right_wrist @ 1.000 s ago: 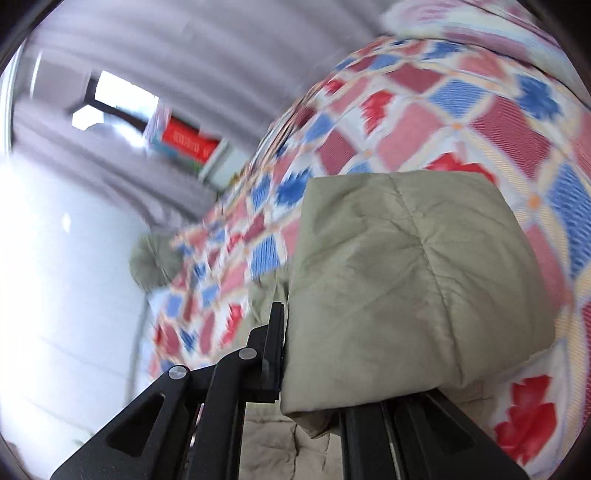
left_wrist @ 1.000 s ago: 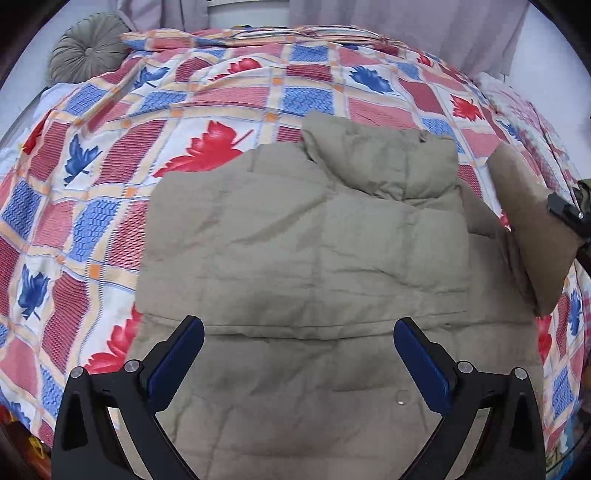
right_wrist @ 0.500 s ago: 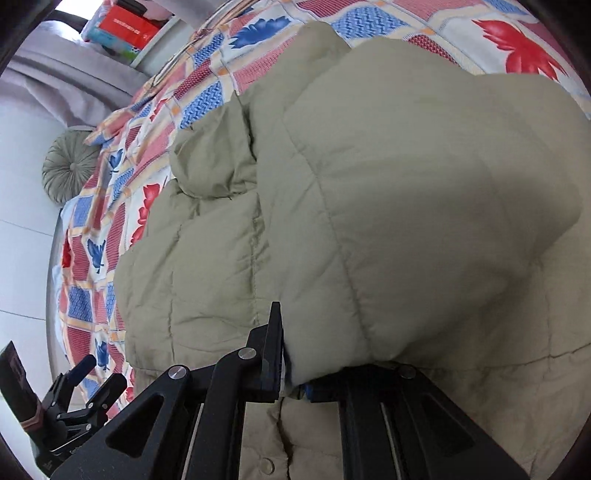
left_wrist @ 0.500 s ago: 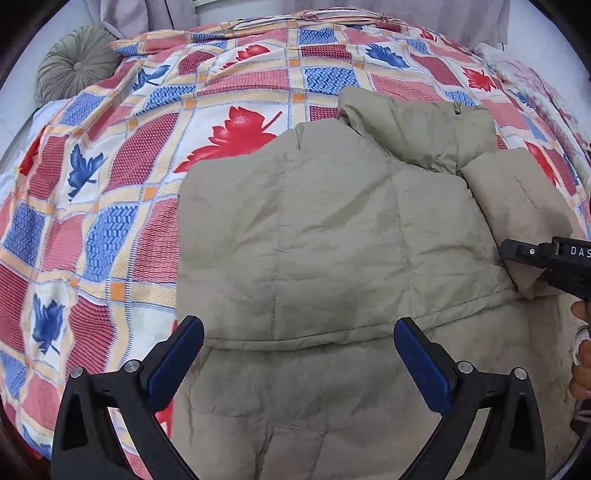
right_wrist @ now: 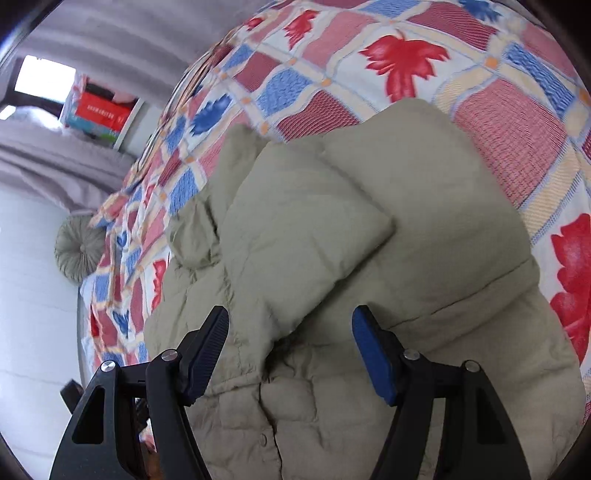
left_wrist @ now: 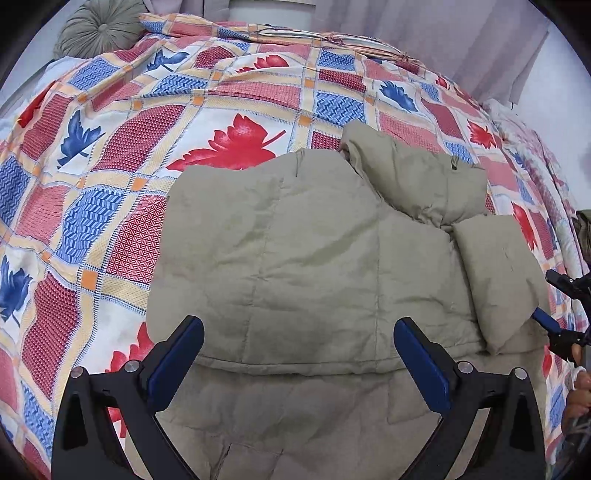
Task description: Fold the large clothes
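A beige padded jacket (left_wrist: 314,258) lies flat on the bed, collar (left_wrist: 413,177) toward the far side. Its right sleeve (left_wrist: 498,280) is folded in over the body; it also shows in the right wrist view (right_wrist: 306,236). My left gripper (left_wrist: 298,354) is open and empty, hovering over the jacket's lower half. My right gripper (right_wrist: 290,347) is open just in front of the folded sleeve's cuff, holding nothing. It shows at the right edge of the left wrist view (left_wrist: 554,306).
The bed has a patchwork quilt (left_wrist: 110,184) with red and blue leaves. A round grey-green cushion (left_wrist: 99,31) sits at the far left corner. Curtains (left_wrist: 461,40) hang behind the bed. Boxes (right_wrist: 99,110) stand on a shelf beyond.
My right gripper carried the sleeve in over the jacket body, then opened and let it go. The sleeve now rests folded. My left gripper stayed open above the jacket.
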`<state>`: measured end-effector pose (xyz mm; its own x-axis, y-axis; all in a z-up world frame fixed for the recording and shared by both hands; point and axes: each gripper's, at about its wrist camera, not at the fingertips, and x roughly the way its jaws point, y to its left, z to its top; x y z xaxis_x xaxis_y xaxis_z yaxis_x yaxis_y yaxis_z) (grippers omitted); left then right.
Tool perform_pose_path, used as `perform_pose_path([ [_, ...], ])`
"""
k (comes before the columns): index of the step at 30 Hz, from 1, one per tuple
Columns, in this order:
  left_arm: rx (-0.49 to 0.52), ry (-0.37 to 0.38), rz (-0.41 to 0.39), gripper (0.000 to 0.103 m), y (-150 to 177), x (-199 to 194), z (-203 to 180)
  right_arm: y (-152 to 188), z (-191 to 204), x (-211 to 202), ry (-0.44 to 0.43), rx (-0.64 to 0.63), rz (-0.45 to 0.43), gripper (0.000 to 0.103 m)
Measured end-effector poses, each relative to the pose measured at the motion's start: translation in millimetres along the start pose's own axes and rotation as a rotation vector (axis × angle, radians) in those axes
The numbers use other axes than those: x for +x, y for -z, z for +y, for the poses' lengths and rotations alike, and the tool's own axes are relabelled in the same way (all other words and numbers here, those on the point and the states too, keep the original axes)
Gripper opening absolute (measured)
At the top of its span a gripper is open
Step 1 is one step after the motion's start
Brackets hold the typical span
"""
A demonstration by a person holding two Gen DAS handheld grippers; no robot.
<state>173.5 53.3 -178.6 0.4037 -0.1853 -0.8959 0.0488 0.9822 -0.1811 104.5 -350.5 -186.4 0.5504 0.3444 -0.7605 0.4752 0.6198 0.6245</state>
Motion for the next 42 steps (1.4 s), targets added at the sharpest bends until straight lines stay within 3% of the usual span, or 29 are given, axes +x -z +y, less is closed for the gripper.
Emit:
perform_pose_path([
  [2,-0.013,0.009,-0.015,0.103,-3.3,-4.8,7.5,-12.6,-4.8,4.7,-0.038,0.078,-0.014,0.07],
  [4,-0.03,0.032,-0.029,0.103,-5.6,-10.0,15.7,-21.1,4.4,14.3,-0.039,0.077,-0.004,0.045],
  [5,-0.045,0.042,-0.038,0.103,-6.8,-12.6,20.6,-23.7,11.1,18.2,-0.049,0.058,0.0,0.025],
  [6,-0.062,0.052,-0.048,0.103,-7.9,-15.2,25.8,-25.1,23.1,21.8,-0.057,0.026,-0.001,0.014],
  [12,-0.175,0.141,-0.046,0.103,-13.1,-17.4,52.6,5.8,117.7,46.2,-0.105,-0.313,0.055,0.012],
  [17,-0.215,0.21,-0.034,0.103,-11.3,-12.2,50.0,60.7,155.9,76.8,-0.027,-0.525,0.168,0.012],
  [19,-0.214,0.251,-0.018,0.103,-10.5,-7.7,42.6,80.5,155.5,90.4,0.017,-0.581,0.234,0.013],
  [22,-0.209,0.315,0.007,0.103,-10.7,1.4,28.9,100.6,146.1,96.8,0.047,-0.64,0.306,0.023],
  [29,-0.145,0.357,0.097,0.103,-19.1,53.7,-14.0,86.1,70.5,58.7,0.12,-0.566,0.309,0.025],
  [31,-0.118,0.351,0.111,0.078,-24.1,67.4,-27.5,76.2,47.5,46.1,0.182,-0.565,0.284,0.025],
  [32,-0.096,0.361,0.14,0.041,-27.1,75.4,-36.5,70.5,35.2,39.5,0.228,-0.564,0.261,0.025],
  [33,-0.079,0.364,0.168,0.014,-29.9,82.4,-44.9,65.1,26.1,33.9,0.269,-0.564,0.234,0.025],
  [35,-0.054,0.349,0.156,0.012,-35.2,82.2,-59.8,51.7,8.0,22.2,0.349,-0.572,0.174,0.025],
  [39,-0.025,0.349,0.046,0.01,-44.6,46.1,-67.0,20.3,-16.0,8.0,0.488,-0.542,0.071,0.024],
  [42,0.022,0.293,0.023,0.01,-37.0,32.2,-60.1,-3.9,-22.0,-4.3,0.584,-0.526,-0.031,0.024],
])
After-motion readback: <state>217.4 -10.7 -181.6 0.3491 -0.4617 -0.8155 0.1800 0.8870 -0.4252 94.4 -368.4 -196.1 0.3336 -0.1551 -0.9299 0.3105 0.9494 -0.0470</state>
